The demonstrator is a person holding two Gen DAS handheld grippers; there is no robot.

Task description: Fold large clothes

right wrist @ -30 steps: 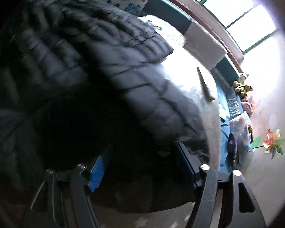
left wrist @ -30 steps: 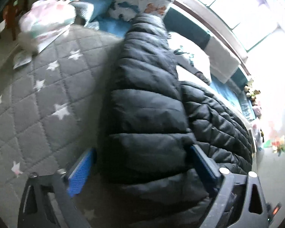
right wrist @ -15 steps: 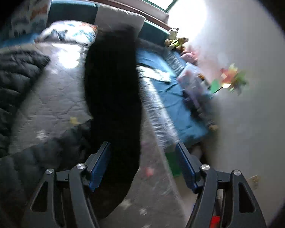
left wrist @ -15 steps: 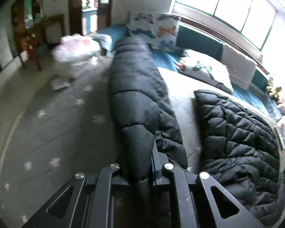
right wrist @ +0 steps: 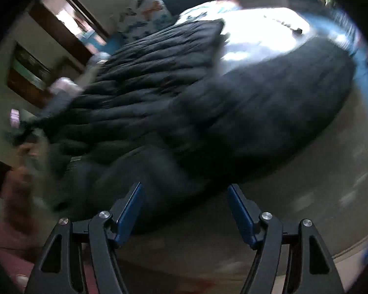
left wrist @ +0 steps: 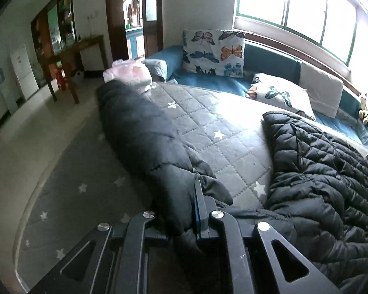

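A large black quilted puffer jacket [left wrist: 316,161] lies on a round grey star-quilted bed [left wrist: 223,134]. My left gripper [left wrist: 192,196] is shut on the jacket's sleeve [left wrist: 144,132], which stretches out to the left over the bed's edge. In the right wrist view the jacket's body [right wrist: 159,73] and its other sleeve [right wrist: 269,112] spread across the bed, blurred by motion. My right gripper [right wrist: 186,201] is open and empty, just short of that sleeve.
Butterfly pillows [left wrist: 214,52] and a white cushion [left wrist: 321,89] line the blue window bench behind the bed. A pink-white plastic bag [left wrist: 128,74] sits at the bed's far left edge. A wooden table [left wrist: 68,58] stands on the tiled floor at left.
My left gripper closed on the sleeve and pulled it out to the left. My right gripper let go of the other sleeve, swung around and now faces the jacket again.
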